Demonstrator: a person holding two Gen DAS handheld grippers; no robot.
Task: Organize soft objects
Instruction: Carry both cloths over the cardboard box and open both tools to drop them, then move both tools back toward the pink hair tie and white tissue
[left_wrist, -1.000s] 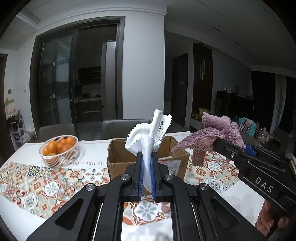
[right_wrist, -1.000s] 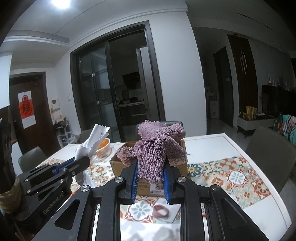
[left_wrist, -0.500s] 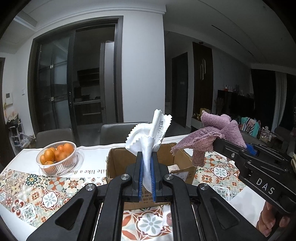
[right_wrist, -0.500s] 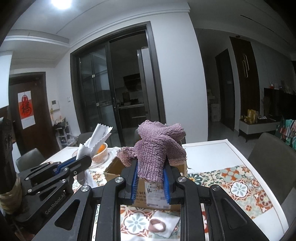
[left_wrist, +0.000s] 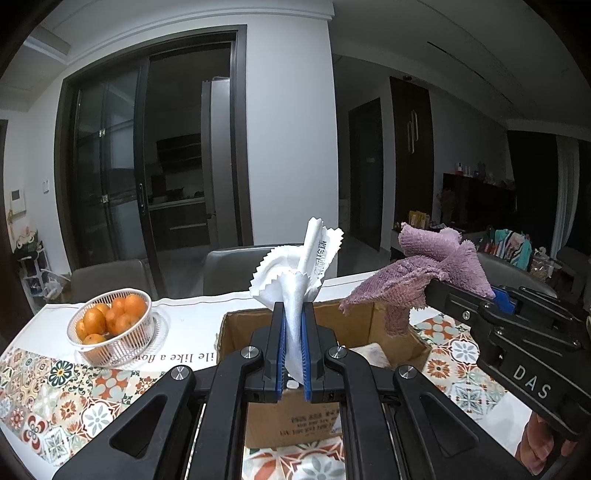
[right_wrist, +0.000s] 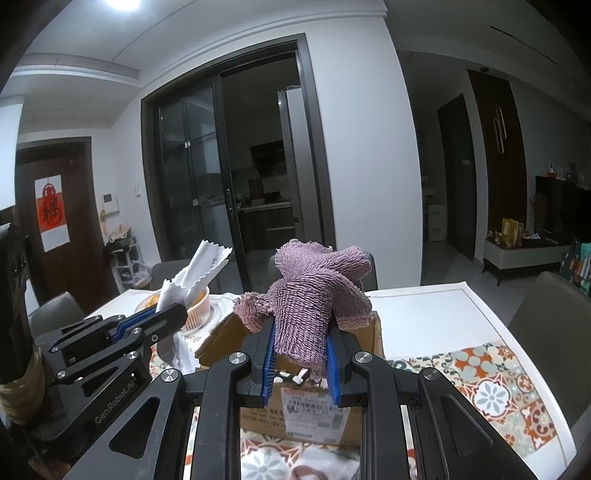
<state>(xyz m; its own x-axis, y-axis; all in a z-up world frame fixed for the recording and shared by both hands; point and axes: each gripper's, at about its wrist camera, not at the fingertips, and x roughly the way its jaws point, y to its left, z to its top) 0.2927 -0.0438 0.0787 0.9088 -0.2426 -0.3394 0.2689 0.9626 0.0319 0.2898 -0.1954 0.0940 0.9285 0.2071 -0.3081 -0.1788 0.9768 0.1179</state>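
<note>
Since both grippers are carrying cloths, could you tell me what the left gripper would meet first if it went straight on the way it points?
Probably the open cardboard box: the left gripper, shut on the white cloth, aims slightly downward at its near wall or opening. Depth is unclear.

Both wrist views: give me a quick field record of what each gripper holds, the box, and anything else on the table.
left gripper: shut on the white cloth, which has a zigzag-cut edge
right gripper: shut on the purple towel, bunched above the fingers
cardboard box: open-topped, on the table just ahead of both grippers; something pale lies inside, unclear what
basket of oranges: on the table, left of the box
table: covered by a patterned tile-print cloth
chairs: at the far side
</note>
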